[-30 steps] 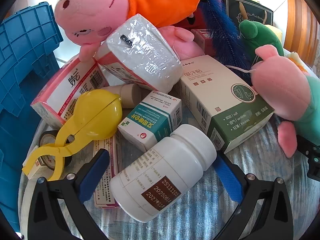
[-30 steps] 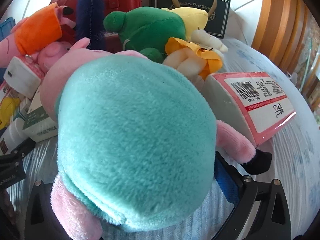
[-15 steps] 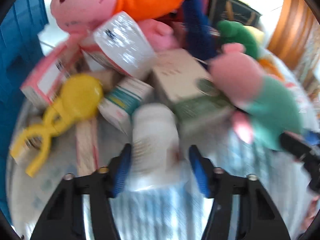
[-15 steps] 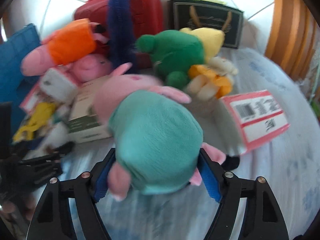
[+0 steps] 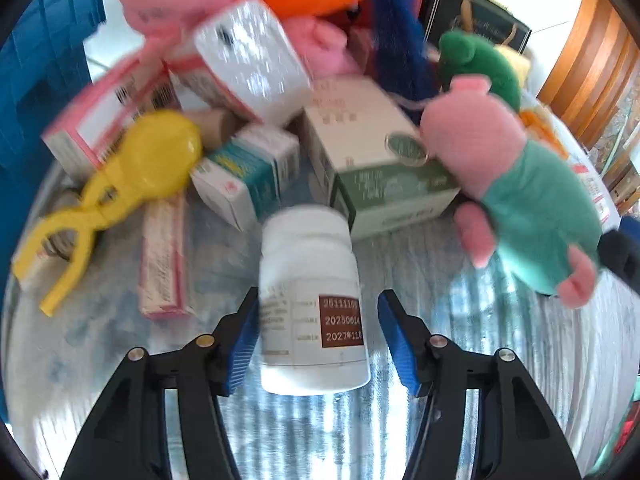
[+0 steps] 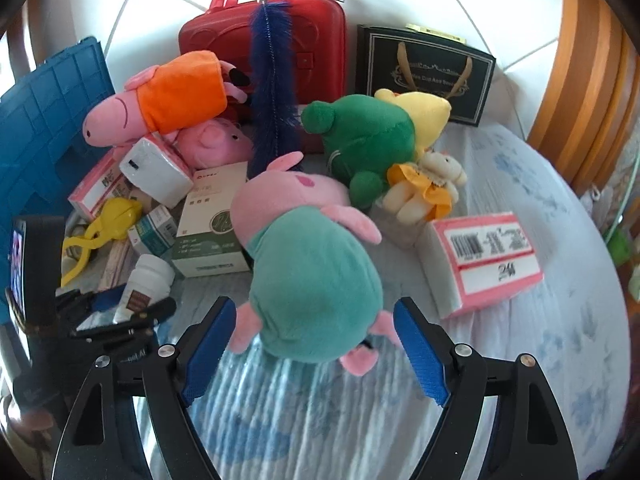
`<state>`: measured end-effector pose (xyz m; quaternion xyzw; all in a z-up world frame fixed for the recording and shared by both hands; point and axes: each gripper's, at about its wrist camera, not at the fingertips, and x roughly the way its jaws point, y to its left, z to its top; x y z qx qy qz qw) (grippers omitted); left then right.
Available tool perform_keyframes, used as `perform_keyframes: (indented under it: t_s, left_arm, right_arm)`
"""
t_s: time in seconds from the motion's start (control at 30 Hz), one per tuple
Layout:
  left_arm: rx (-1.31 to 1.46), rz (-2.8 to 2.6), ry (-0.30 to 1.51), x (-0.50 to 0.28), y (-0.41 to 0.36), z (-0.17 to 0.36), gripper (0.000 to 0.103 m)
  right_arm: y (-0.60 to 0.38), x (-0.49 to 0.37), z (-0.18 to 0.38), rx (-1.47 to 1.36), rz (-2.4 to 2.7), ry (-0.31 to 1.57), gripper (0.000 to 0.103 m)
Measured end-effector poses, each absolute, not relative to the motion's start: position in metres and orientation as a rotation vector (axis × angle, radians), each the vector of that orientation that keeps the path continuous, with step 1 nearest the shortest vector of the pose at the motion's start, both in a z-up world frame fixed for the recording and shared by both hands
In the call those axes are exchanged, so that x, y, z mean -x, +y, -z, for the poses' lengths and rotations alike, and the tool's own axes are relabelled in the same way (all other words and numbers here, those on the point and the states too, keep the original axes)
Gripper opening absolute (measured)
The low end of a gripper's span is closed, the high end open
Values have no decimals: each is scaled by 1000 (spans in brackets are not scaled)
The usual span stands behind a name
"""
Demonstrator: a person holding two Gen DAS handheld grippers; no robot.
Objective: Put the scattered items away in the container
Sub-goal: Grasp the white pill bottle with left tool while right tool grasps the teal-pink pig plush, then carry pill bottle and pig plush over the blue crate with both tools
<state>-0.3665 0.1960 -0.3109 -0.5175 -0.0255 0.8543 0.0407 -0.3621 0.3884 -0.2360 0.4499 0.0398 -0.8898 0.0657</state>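
A white pill bottle (image 5: 312, 300) with a brown label lies lengthwise between the blue pads of my left gripper (image 5: 318, 340). Its jaws are opening: the left pad is against the bottle and a thin gap shows at the right pad. A pig plush in a teal shirt (image 6: 316, 288) lies between the pads of my right gripper (image 6: 314, 344). Those jaws are opening too, and only the plush's pink limbs reach the pads. The same plush (image 5: 532, 200) shows at the right of the left wrist view. The blue crate (image 6: 48, 128) stands at the far left.
A heap fills the back left: an orange-shirted pig plush (image 6: 160, 96), tissue packs (image 6: 156, 168), boxes (image 6: 212, 224), a yellow clip (image 6: 104, 224). A red case (image 6: 264, 36), a black bag (image 6: 428, 72), a green plush (image 6: 360, 140) and a pink-edged pack (image 6: 484, 260) lie beyond.
Both grippers narrowed from wide open around their items. The bottle turned from slanted to lengthwise between the left pads. The right gripper rose, so the teal plush looks smaller.
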Motion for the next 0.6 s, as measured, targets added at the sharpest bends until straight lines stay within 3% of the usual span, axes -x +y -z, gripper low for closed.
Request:
perform_keyframes:
  t_s: [0.13,0.23,0.33,0.4,0.47,0.6]
  left_arm:
    - [1549,-2653,-40,371,204,310,60]
    - [1530,-2653,-35,375,207,306,46]
    - [1505,-2654,-31,375,209,301,46]
    - [1469,-2683,10,370,211,294,46]
    - [1415,-2714,28,363,210,282,46]
    - [1339,-2744,-1,352,212,252,46]
  right_arm:
    - [387,382,253,-1424,2679,175,87]
    - [386,393,272,-1458,2645,161,93]
    - [382,403,298,-1525,2616,177,94]
    - [386,403,303,-1514,2650,162,82]
    - [393,395,295,-1472,2669,86,76]
    - [399,373,275,-1418,2674,42,75]
